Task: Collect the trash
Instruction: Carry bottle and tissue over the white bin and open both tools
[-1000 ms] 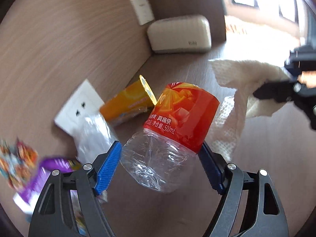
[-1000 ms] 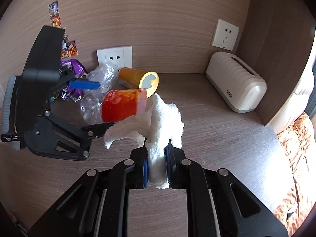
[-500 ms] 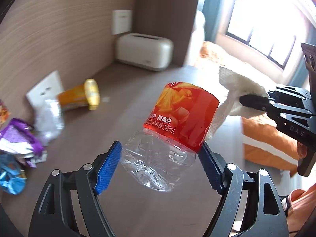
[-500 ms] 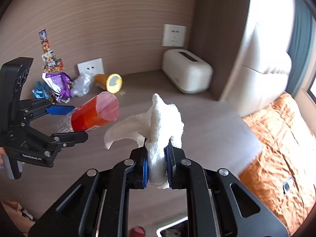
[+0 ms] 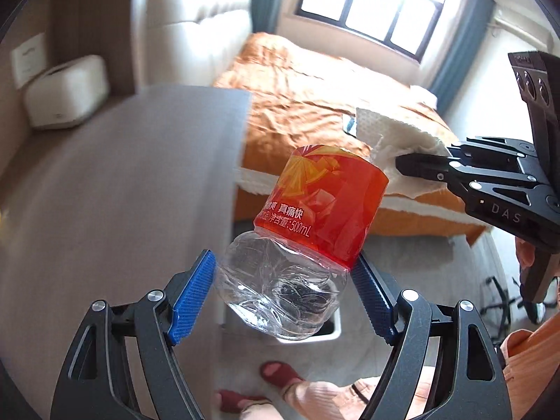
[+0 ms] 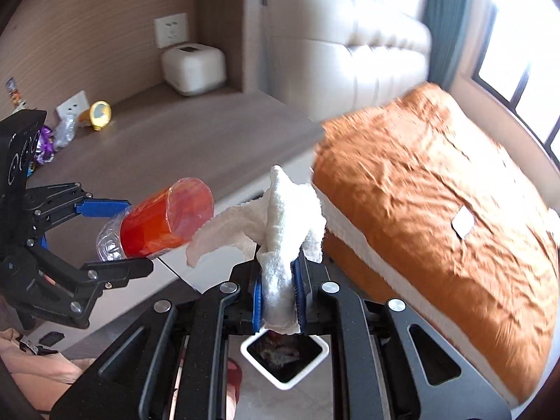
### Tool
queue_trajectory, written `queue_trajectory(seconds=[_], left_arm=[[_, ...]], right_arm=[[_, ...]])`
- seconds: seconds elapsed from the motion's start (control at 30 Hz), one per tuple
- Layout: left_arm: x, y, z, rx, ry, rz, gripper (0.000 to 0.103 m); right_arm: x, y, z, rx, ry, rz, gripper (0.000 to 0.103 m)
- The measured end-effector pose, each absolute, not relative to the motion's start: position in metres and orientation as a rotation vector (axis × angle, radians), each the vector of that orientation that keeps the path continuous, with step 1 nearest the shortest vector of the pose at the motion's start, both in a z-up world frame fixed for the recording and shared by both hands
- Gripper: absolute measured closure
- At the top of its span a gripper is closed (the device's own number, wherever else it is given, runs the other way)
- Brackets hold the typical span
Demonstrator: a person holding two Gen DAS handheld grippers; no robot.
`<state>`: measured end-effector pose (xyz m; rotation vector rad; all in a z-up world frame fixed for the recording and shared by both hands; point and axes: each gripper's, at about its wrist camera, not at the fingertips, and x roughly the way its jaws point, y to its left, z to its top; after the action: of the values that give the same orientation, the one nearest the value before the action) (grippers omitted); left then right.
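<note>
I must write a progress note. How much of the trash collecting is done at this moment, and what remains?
Done: the white bin on the floor already holds some scraps. In hand: the left gripper clamps the red-label bottle, and the right gripper clamps a white paper towel above the bin; neither is dropped yet. Left: the orange cup, clear plastic and purple wrapper lie on the desk.

Bin (image 6: 285, 353) on floor, bed (image 6: 437, 217) right (desk (image 6: 168, 150) left).

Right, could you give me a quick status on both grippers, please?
Left gripper shut on plastic bottle. Right gripper shut on paper towel. Both held above floor; white bin below right gripper. Nothing in between.
</note>
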<state>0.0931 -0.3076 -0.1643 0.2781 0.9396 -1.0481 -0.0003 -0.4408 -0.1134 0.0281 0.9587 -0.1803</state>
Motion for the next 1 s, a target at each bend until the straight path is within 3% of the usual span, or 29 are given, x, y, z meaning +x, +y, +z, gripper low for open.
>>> queue_trajectory(seconds=[0.33, 0.8, 0.83, 0.87, 0.9, 0.93, 1.0], left_arm=[[0.038, -0.389, -0.267, 0.366, 1.155, -1.154, 0.026], [0.015, -0.441, -0.503, 0.360, 1.423, -1.160, 0.026], [0.015, -0.443, -0.520, 0.359, 1.443, -1.160, 0.019], [0.016, -0.446, -0.536, 0.365, 1.462, -1.157, 0.004], [0.014, -0.453, -0.554, 0.402, 1.472, -1.142, 0.005], [0.012, -0.455, -0.567, 0.439, 1.480, -1.140, 0.005], [0.009, -0.455, -0.584, 0.480, 1.481, -1.134, 0.005]], right_arm=[[-0.039, -0.493, -0.209, 0.226, 1.118, -0.267, 0.086], [-0.050, -0.525, -0.449, 0.274, 1.385, -0.283, 0.085], [-0.049, -0.527, -0.466, 0.271, 1.407, -0.271, 0.082], [-0.048, -0.528, -0.488, 0.256, 1.451, -0.247, 0.070], [-0.049, -0.530, -0.500, 0.235, 1.465, -0.258, 0.038], [-0.049, -0.532, -0.510, 0.218, 1.476, -0.265, 0.013], [-0.051, -0.538, -0.524, 0.212, 1.488, -0.252, 0.008]])
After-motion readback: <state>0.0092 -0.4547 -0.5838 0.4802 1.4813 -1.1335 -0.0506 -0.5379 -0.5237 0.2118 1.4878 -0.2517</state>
